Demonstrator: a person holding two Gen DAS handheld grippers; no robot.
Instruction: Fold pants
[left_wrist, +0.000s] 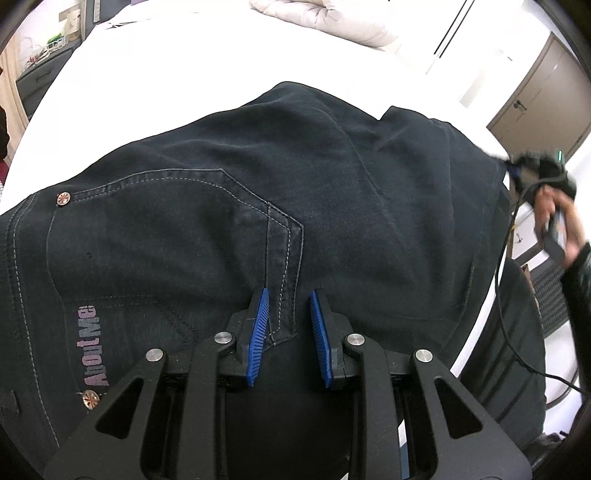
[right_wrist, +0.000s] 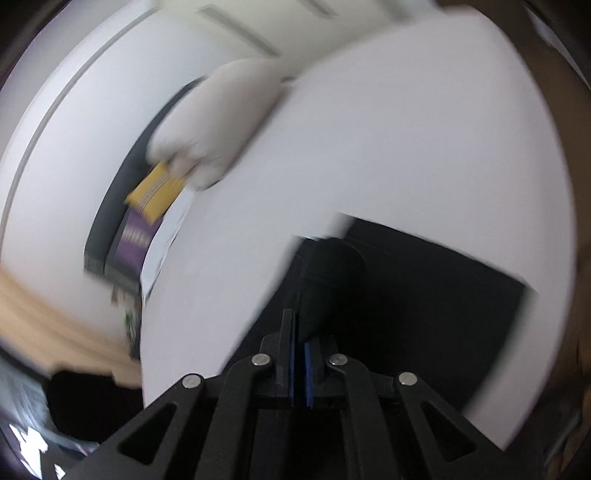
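Observation:
Dark jeans (left_wrist: 258, 177) lie spread on a white bed (left_wrist: 184, 66), back pocket and an "About Me" label facing up. My left gripper (left_wrist: 289, 291) sits at the near edge, its blue pads (left_wrist: 260, 325) pinching a raised seam fold of the jeans. At the far right a hand holds my right gripper (left_wrist: 515, 171), blurred, at the jeans' edge. In the right wrist view, also blurred, the right gripper (right_wrist: 298, 326) has its pads nearly together with a bunch of the dark jeans (right_wrist: 424, 280) caught between them, above the white bed (right_wrist: 406, 129).
A pale duvet (left_wrist: 325, 18) lies at the head of the bed. A yellow cushion (right_wrist: 155, 192) and a purple one (right_wrist: 135, 236) sit beside a white pillow (right_wrist: 218, 122). A black cable (left_wrist: 506, 295) hangs at the right. A door (left_wrist: 543, 92) stands beyond.

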